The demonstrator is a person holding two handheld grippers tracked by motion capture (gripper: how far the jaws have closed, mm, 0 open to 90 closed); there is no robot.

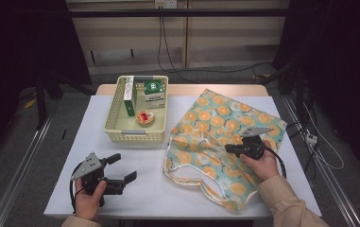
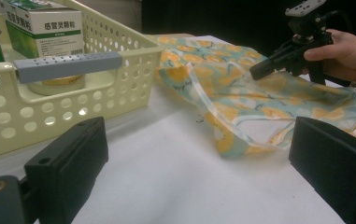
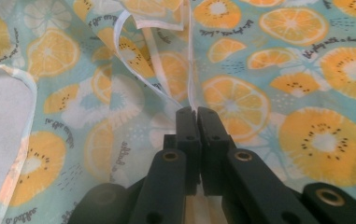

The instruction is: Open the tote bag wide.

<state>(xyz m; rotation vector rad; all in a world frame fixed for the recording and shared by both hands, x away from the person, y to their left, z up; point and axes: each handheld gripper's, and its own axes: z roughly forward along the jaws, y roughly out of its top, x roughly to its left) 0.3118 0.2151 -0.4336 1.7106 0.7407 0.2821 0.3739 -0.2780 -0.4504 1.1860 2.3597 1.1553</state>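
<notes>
Nearest the person, the left gripper (image 1: 116, 176) rests low on the white tabletop (image 1: 135, 198), its fingers (image 2: 68, 161) spread wide with nothing between them. Just right of it lies the fruit-print bag (image 1: 225, 142), a thin film sack patterned with orange slices, sprawled flat across the right half of the tabletop with its mouth edge toward the front. The right gripper (image 1: 229, 149) sits over the bag's middle, fingers (image 3: 187, 126) pressed together on a thin raised fold of the film. The bag looks light, limp and rather slick, so it will likely sag and slide instead of holding a shape; a pinch at the white-trimmed rim or handle loop seems a surer hold than flat film. Farther back on the left stands a cream perforated basket (image 1: 114, 116), well apart from the bag, holding green-and-white medicine boxes (image 1: 154, 94) and a small round tin (image 1: 145, 117).
</notes>
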